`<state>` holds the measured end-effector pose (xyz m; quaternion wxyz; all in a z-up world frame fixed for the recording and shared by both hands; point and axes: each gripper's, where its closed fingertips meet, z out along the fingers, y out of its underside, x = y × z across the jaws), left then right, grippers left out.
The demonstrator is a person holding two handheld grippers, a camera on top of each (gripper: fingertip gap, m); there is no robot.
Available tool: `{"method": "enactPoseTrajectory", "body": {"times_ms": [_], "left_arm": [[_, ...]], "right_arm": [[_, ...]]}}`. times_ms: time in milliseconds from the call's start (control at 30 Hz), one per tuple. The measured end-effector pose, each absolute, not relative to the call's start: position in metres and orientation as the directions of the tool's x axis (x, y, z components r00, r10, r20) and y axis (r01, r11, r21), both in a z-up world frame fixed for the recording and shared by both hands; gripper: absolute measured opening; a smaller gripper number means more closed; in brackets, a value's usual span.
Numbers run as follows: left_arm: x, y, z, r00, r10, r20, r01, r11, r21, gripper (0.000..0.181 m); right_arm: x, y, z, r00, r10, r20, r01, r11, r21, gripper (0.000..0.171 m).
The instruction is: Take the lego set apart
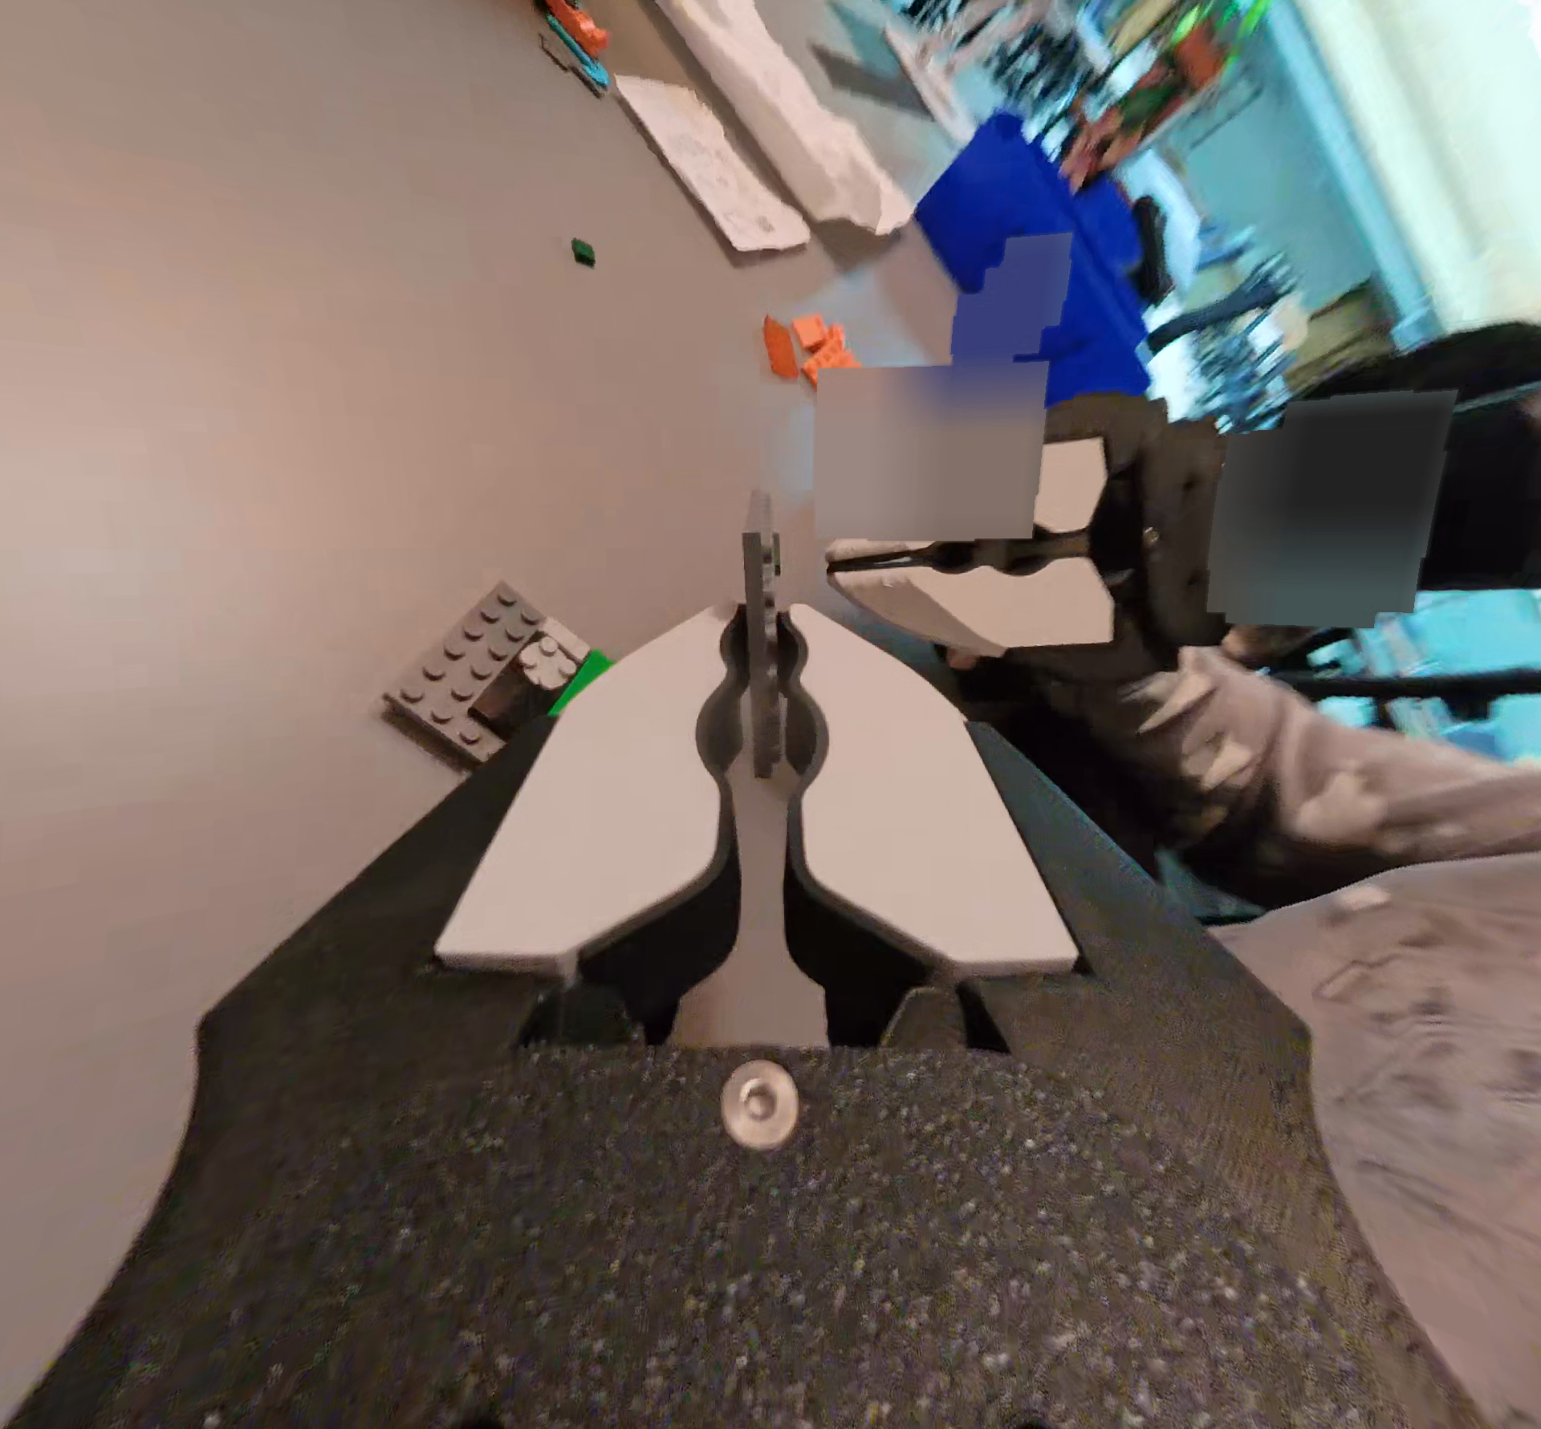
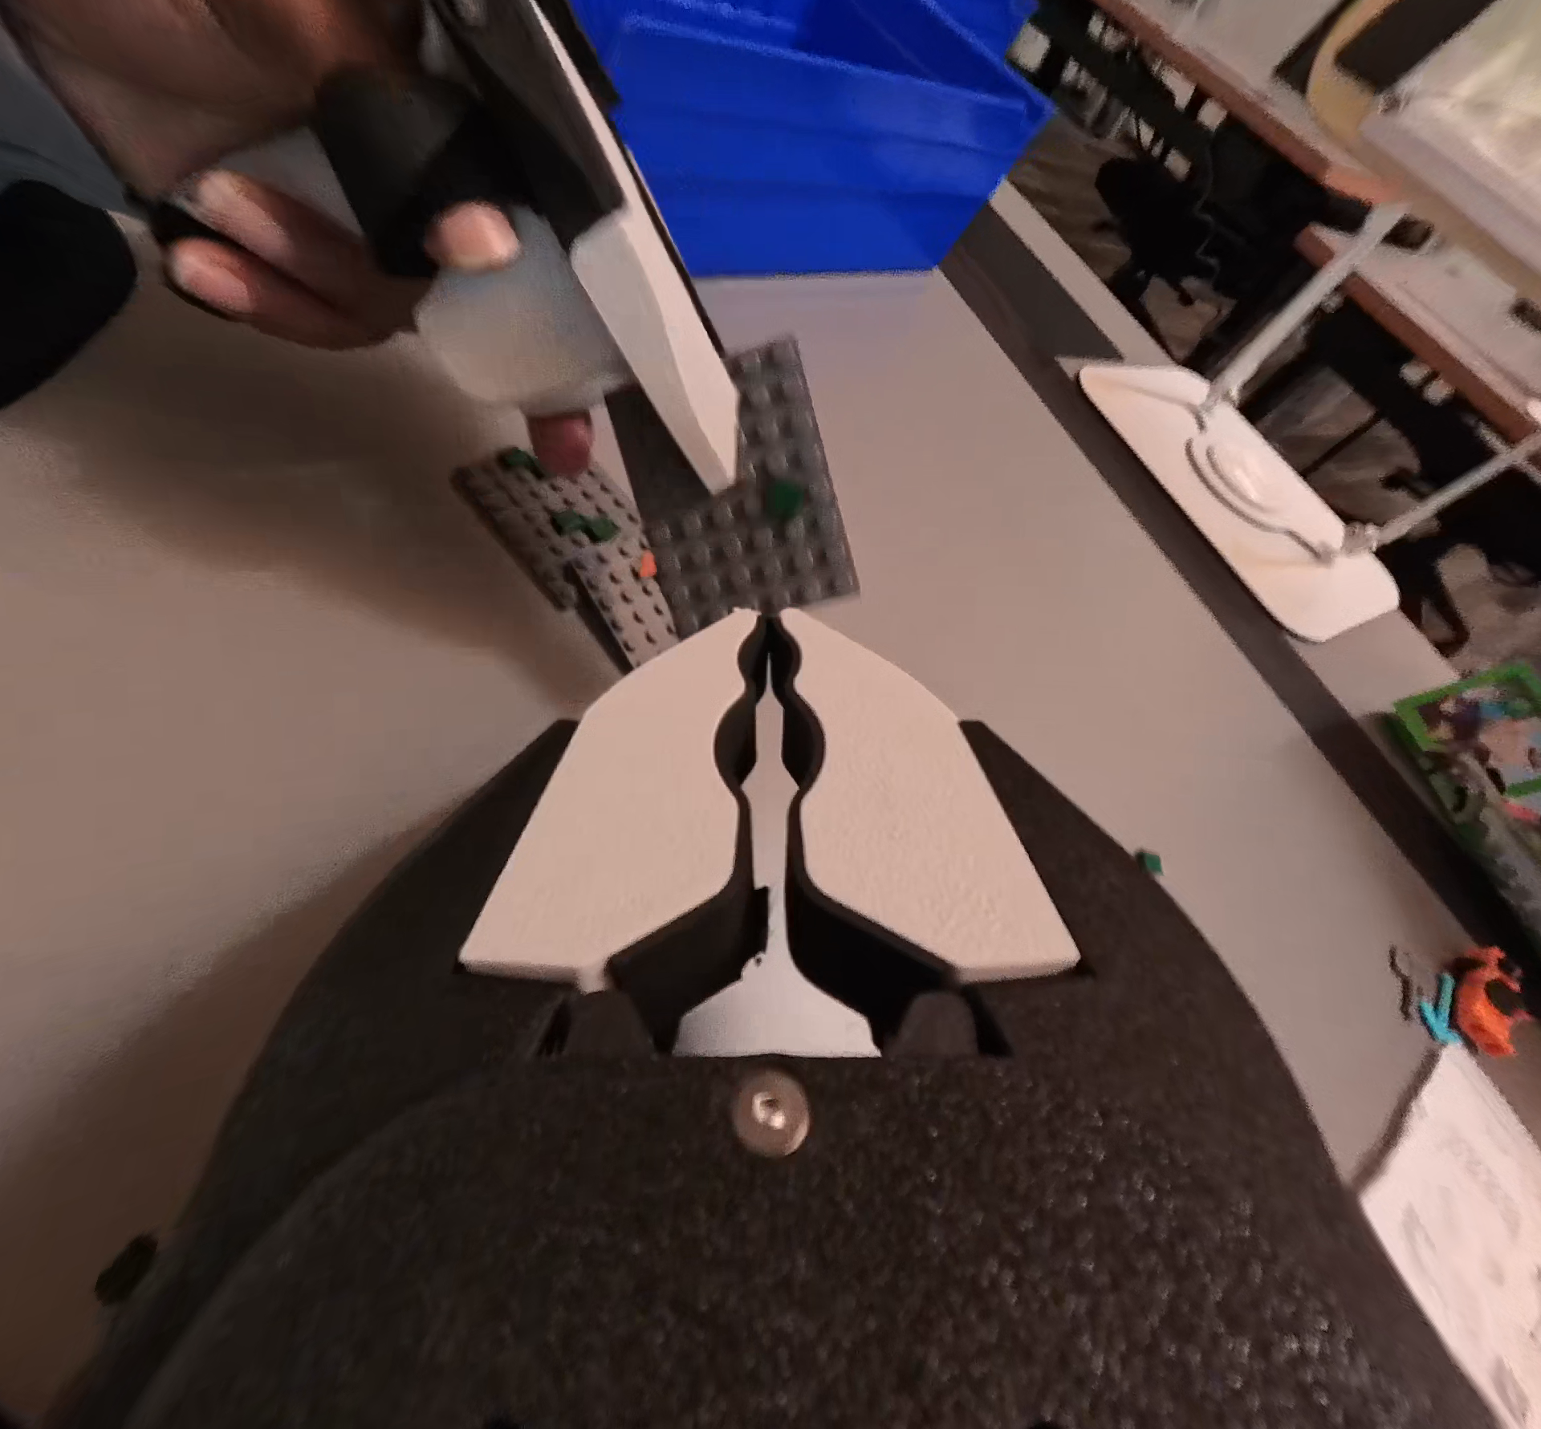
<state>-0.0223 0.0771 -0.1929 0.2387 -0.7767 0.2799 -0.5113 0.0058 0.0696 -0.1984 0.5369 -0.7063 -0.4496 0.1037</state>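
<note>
Two grippers meet over the table. The left gripper is clamped on a dark grey plate, held edge-on between its fingers and lifted clear of the surface. The right gripper has its jaws almost together with nothing seen between them, its tips just under the plate's lower edge.

A small green piece sits on the plate's studded face, and prising it off looks like the step in hand. To do it well, the right jaws would need to part a little, straddle the piece from its sides, pinch, and pull straight away from the studs. Meanwhile the left grip must stay firm and not let the plate twist. A slanted pull may skid off so small a piece.

Farther out, more grey plates with green bits lie on the table under the hand. Loose orange pieces and a blue bin lie beyond.

Whether the right tips touch the plate edge cannot be told; the left view suggests a small gap. The left finger covers part of the plate's face, so other pieces may be hidden. Mosaic patches and blur mask the area behind the right gripper.
</note>
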Motion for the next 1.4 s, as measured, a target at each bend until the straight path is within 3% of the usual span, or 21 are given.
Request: {"method": "enactPoseTrajectory", "body": {"times_ms": [233, 400, 900, 1400], "left_arm": [[-0.025, 0.088, -0.184, 0.277, -0.604, 0.747, -0.069, -0.788, -0.612, 0.005], [-0.014, 0.078, -0.166, 0.203, -0.625, 0.754, -0.029, -0.774, -0.633, 0.006], [-0.006, 0.062, -0.122, 0.279, -0.791, 0.544, 0.184, -0.512, -0.839, 0.005], [0.001, 0.064, -0.142, 0.338, -0.782, 0.523, 0.112, -0.518, -0.848, 0.005]], "right_arm": [[0.042, 0.072, -0.237, 0.57, 0.748, 0.34, 0.739, -0.287, -0.609, 0.0], [0.035, 0.073, -0.248, 0.548, 0.756, 0.359, 0.773, -0.294, -0.562, 0.0], [0.01, 0.089, -0.229, 0.712, 0.642, 0.284, 0.612, -0.371, -0.698, 0.0], [0.007, 0.088, -0.233, 0.709, 0.641, 0.296, 0.625, -0.376, -0.684, 0.0]]}}
